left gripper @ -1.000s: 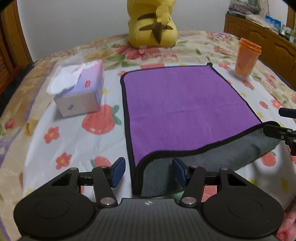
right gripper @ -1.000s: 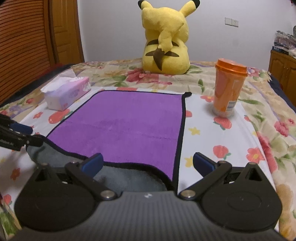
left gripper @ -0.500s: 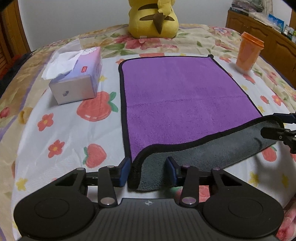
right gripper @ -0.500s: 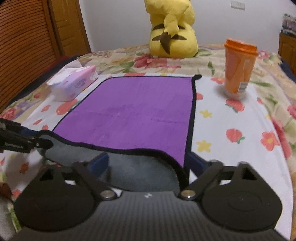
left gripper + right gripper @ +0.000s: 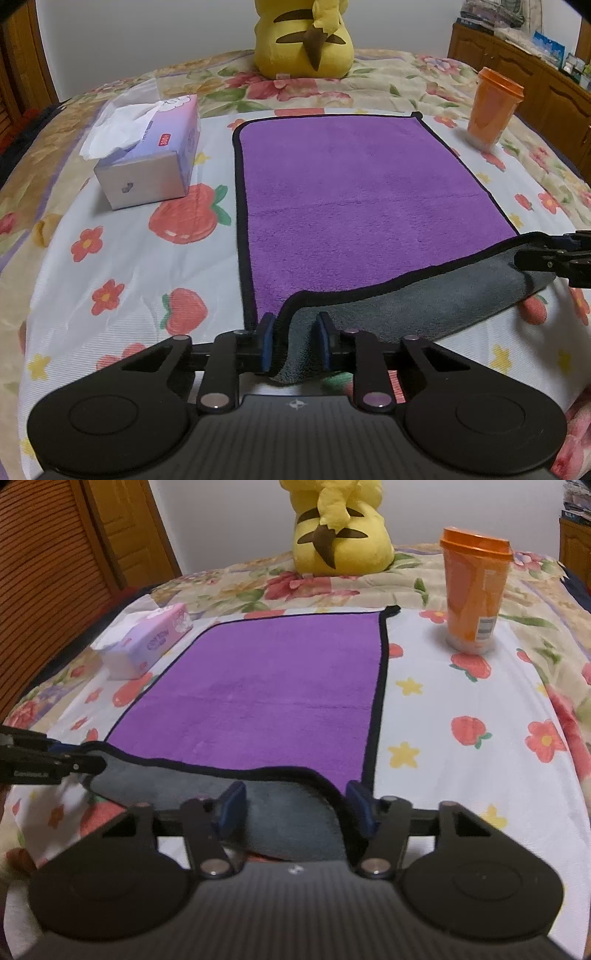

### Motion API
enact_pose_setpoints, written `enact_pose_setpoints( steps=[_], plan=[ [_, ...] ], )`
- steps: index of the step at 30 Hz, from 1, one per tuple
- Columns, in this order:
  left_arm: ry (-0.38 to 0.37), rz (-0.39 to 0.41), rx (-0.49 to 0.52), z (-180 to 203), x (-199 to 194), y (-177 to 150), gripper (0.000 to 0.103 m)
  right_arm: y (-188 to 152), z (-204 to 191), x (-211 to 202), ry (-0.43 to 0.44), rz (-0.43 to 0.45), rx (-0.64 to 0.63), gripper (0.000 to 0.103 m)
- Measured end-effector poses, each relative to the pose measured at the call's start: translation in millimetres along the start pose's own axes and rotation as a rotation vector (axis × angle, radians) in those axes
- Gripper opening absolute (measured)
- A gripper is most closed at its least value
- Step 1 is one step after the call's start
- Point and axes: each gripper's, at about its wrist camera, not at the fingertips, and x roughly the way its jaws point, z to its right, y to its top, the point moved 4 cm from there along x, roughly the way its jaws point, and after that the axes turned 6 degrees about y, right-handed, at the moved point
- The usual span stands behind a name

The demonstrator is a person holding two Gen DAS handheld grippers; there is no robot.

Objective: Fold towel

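Note:
A purple towel (image 5: 354, 192) with a black border and a grey underside lies flat on the flowered bedspread; it also shows in the right wrist view (image 5: 266, 694). Its near edge is turned up, grey side showing. My left gripper (image 5: 294, 341) is closed on the towel's near left corner. My right gripper (image 5: 295, 806) straddles the near right corner, jaws narrowing but still apart with the cloth between them. Each gripper shows at the edge of the other's view: the right one (image 5: 554, 258) and the left one (image 5: 51, 760).
A tissue box (image 5: 147, 162) stands left of the towel. An orange lidded cup (image 5: 474, 590) stands to the right. A yellow plush toy (image 5: 304, 37) sits at the far edge. Wooden cabinets (image 5: 535, 85) line the right wall.
Both grippers moved forward onto the towel's near corners and lifted them. The left jaws closed on the cloth; the right jaws narrowed around it.

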Motion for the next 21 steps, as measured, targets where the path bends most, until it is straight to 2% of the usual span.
enact_pose_setpoints(
  steps=[6,10,15,16,21],
  plan=[
    [-0.006,-0.006,-0.010,-0.9,0.3,-0.4,0.023,1.0,6.0,0.2,-0.006,-0.028,0.006,0.044],
    [-0.012,0.000,0.003,0.8,-0.1,-0.1,0.011,0.9,5.4,0.3,-0.014,-0.046,-0.013,0.028],
    [-0.005,0.029,0.011,3.9,-4.6,2.7,0.009,-1.0,3.9,1.2,-0.005,-0.059,-0.032,0.015],
    [-0.003,0.040,0.015,4.9,-6.3,3.8,0.009,-0.8,3.6,1.1,0.001,-0.060,-0.034,0.005],
    [-0.011,0.087,0.024,9.0,-15.2,9.9,0.009,3.2,3.2,-2.8,0.010,-0.039,-0.039,0.005]
  ],
)
